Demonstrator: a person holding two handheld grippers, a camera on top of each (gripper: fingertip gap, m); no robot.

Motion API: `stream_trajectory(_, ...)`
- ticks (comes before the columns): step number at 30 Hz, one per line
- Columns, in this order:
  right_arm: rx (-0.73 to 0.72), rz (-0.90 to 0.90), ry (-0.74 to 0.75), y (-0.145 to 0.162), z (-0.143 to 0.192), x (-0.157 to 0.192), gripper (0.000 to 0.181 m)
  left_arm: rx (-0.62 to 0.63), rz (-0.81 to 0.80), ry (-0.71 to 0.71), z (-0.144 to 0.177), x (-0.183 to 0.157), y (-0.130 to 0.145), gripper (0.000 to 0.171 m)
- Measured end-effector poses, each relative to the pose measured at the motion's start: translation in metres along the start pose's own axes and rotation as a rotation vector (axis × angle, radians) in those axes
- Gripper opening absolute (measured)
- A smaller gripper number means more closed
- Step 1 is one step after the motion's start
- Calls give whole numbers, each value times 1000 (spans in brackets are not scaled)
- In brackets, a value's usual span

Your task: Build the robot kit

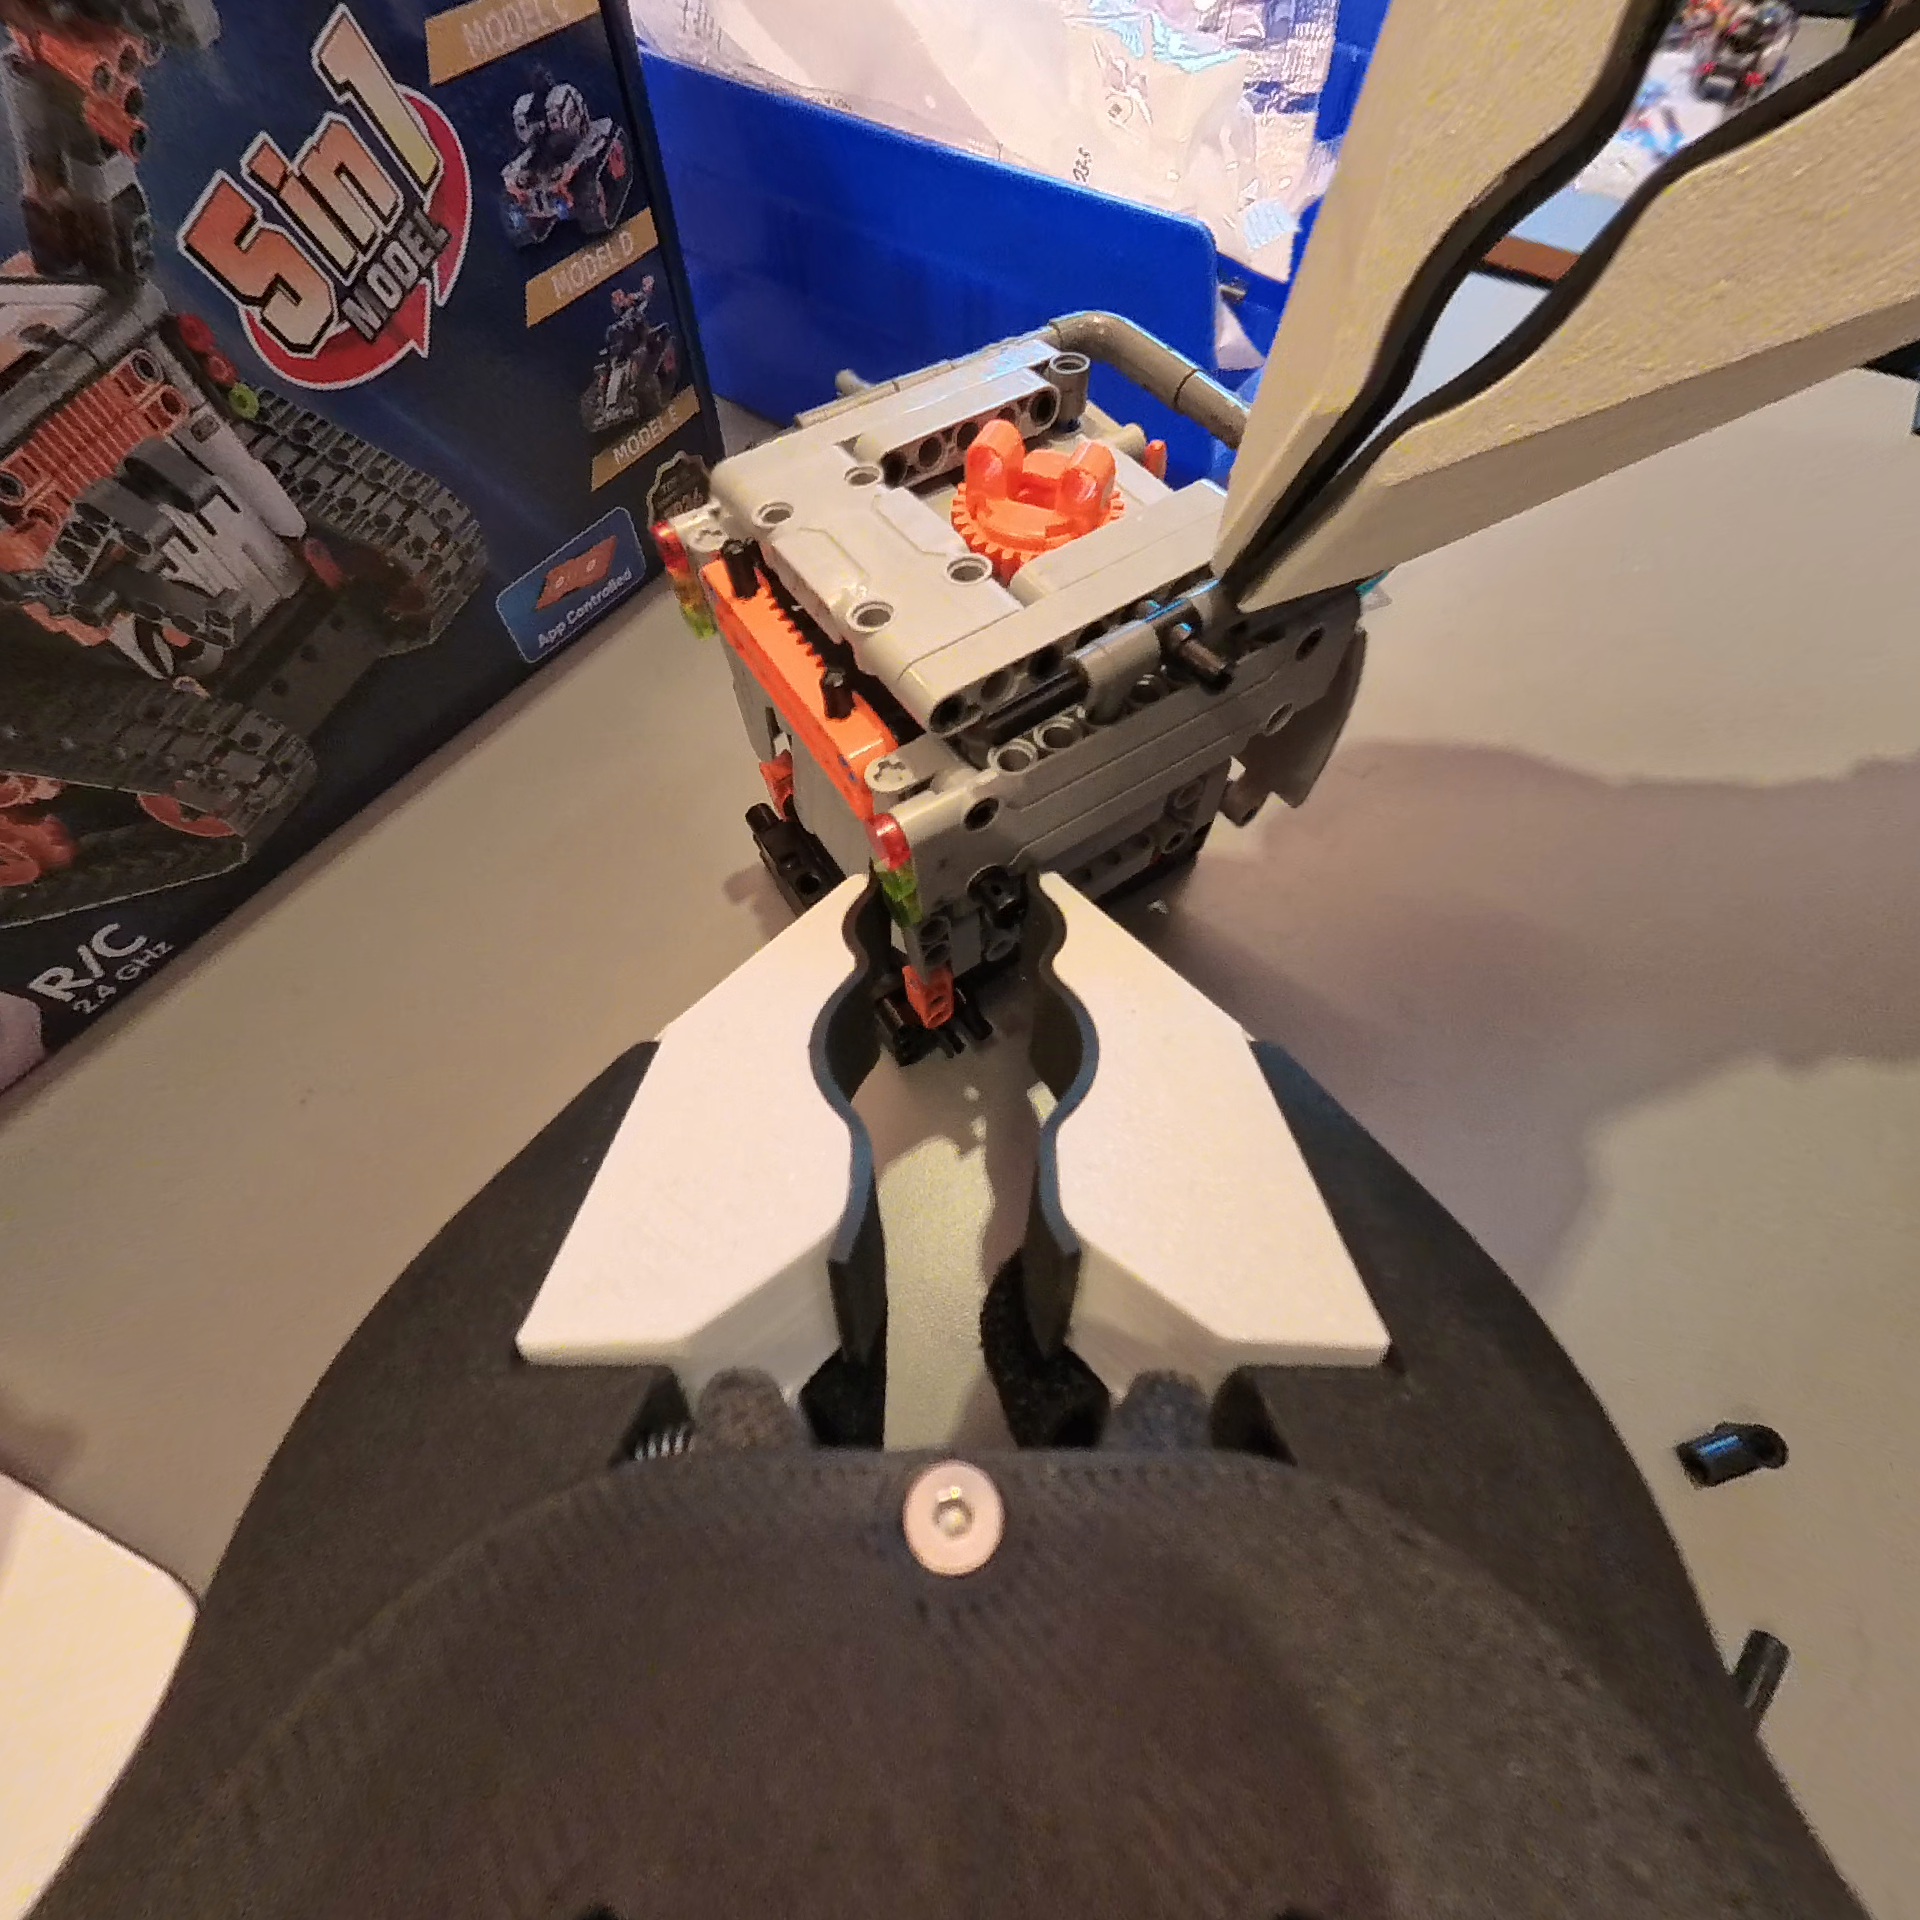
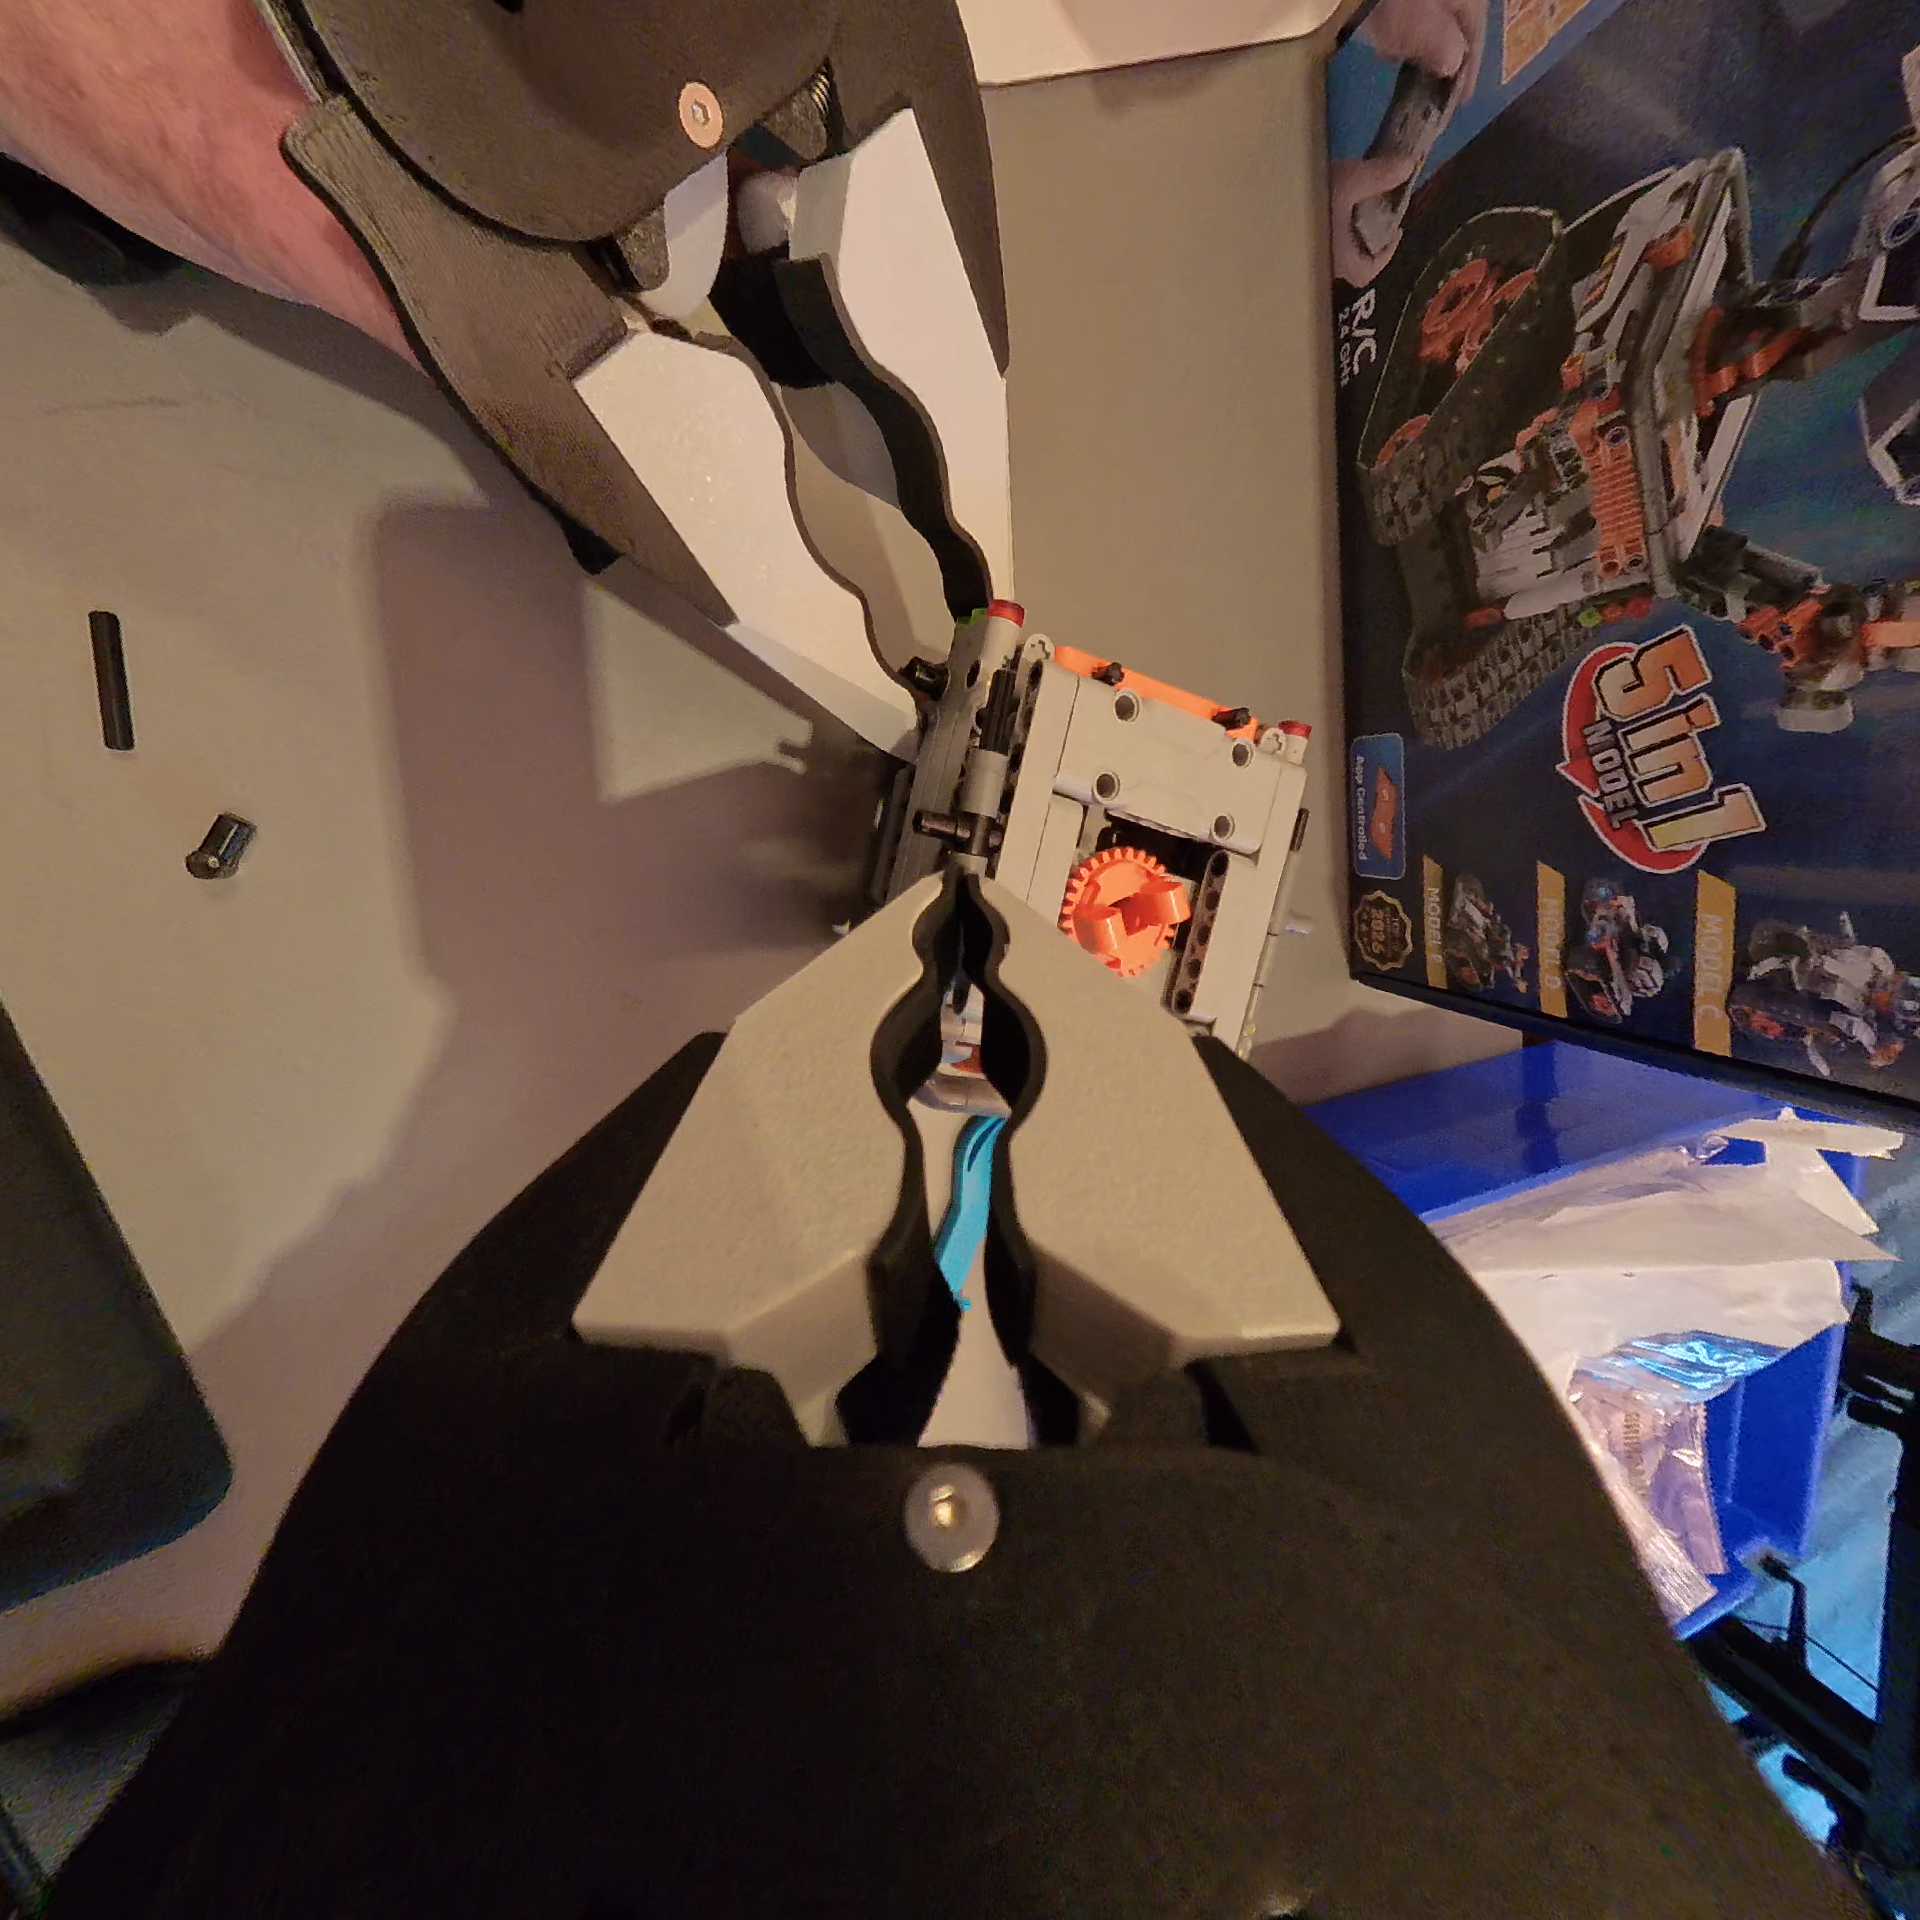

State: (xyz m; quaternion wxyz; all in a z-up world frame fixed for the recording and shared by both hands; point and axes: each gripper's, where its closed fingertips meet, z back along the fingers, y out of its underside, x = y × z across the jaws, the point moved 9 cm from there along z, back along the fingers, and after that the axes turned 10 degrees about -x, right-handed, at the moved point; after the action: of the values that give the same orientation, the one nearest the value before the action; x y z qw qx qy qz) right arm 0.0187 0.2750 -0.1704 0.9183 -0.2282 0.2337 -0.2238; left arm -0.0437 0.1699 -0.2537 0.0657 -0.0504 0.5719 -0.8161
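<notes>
A grey and orange brick-built model (image 1: 935, 582) with an orange gear (image 1: 1039, 499) on top stands on the grey table. My left gripper (image 1: 956, 894) is shut on the model's near lower corner, its white fingers either side of a grey, black and orange column. My right gripper (image 2: 956, 883) is shut on a light blue piece (image 2: 961, 1216) that runs back between its fingers. Its tips touch the model (image 2: 1132, 748) beside a black pin (image 2: 940, 824). The right gripper also shows in the left wrist view (image 1: 1236, 587), coming down from the upper right. The left gripper shows in the right wrist view (image 2: 956, 644), held by a hand.
A dark blue toy box (image 1: 312, 416) stands just left of the model, and a blue bin (image 1: 914, 260) with clear plastic bags (image 2: 1662, 1299) stands behind it. Two small black pins (image 2: 109, 681) (image 2: 220, 844) lie loose on the table. A white object (image 1: 62, 1662) sits at the near left. About 7 centimeters separates my left fingertips from my right.
</notes>
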Motion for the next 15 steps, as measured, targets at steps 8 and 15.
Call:
stream_trajectory(8,48,-4,-35,-3,-3,-1,0,13,2,-13,-1,0,0,19)
stream_trajectory(15,71,-17,-41,-5,-5,-3,0,23,-3,-27,-4,2,-1,19)
